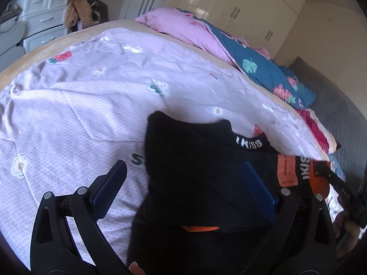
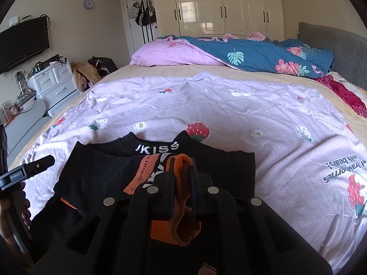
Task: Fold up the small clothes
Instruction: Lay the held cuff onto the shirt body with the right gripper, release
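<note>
A black sweatshirt [image 2: 103, 176] with white "IKISS" lettering on its collar and an orange patch lies partly folded at the near edge of the bed, on a lilac strawberry-print cover [image 2: 229, 119]. My right gripper [image 2: 182, 169] is shut on the sweatshirt's orange ribbed cuff [image 2: 181, 160] and holds it over the middle of the garment. My left gripper [image 1: 183, 171] stands wide open. Its right finger [image 1: 254, 183] is over the black sweatshirt [image 1: 195, 171] and its left finger [image 1: 114, 178] over the cover, with nothing pinched. In the right wrist view one left finger [image 2: 43, 162] shows beside the sweatshirt's left side.
A pink pillow [image 2: 174, 55] and a blue floral quilt [image 2: 263, 55] lie at the far side of the bed, against a grey headboard [image 2: 339, 50]. White drawers [image 2: 55, 84] and a heap of clothes stand left of the bed. A cream wardrobe [image 2: 218, 4] fills the back wall.
</note>
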The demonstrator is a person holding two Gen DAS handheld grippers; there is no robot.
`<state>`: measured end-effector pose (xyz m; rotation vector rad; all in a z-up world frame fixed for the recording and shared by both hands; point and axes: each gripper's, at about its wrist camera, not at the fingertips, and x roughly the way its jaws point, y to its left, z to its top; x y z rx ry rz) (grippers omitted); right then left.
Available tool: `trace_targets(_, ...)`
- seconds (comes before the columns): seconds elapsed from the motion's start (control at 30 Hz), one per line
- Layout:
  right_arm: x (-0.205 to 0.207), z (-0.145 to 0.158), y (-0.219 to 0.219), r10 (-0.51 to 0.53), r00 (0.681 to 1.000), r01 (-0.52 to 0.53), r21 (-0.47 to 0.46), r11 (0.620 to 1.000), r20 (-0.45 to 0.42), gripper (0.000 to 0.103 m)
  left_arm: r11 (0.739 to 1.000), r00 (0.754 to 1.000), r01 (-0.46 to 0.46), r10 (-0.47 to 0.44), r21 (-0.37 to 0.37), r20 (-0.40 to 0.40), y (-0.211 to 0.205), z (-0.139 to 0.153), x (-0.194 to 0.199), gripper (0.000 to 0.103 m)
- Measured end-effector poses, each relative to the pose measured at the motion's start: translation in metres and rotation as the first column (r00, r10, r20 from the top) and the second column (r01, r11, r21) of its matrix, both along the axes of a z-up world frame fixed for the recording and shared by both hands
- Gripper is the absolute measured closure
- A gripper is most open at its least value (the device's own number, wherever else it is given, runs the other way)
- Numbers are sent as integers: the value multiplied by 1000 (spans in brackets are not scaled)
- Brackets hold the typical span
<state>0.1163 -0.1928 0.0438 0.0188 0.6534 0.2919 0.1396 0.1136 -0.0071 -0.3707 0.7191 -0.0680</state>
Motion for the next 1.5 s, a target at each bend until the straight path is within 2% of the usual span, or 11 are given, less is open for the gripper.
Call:
trace_targets(0.1,1,-5,-3,-7,1000,7,-12,1000,-9,93,999,999,37,-37,19,-12,-13,-4,2,10)
trace_targets(0.23,3,-10,-6,-15,1000,15,-6,1000,-28,93,996,996,84,-84,-8,-25,-26,-9,3,10)
trace_targets(0.37,4,-14,-7,-22,999,21,-5,1000,-43,93,994,994,103,-102,36,-30,-36,-10,3,14)
trace_targets(0.57,4,-19,-8,-29,998,29,-4,1000,-63,93,990,990,137,-136,18,-48,-41,-15,4,28)
trace_targets(0.63,5,-20,-9,-32,997,32,-3,999,-68,93,988,987,151,-149,29,-59,-44,-16,5,41)
trace_targets(0.73,6,-21,-9,-35,997,35,-2,999,-76,93,985,981,171,-168,27,-95,-48,-24,9,51)
trace_targets(0.93,6,-20,-11,-41,996,42,0,999,-76,93,984,972,175,-170,16,-159,-48,-38,13,52)
trace_targets(1.17,5,-21,-10,-57,996,55,-19,998,-73,90,984,971,177,-171,21,-168,-49,-39,13,52)
trace_targets(1.3,1,-18,-8,-85,996,82,-60,995,-40,86,984,971,175,-170,16,-168,-49,-39,14,52)
trace_targets(1.5,-6,-22,20,19,998,-23,-75,997,-58,81,985,971,171,-169,1,-170,-48,-41,14,52)
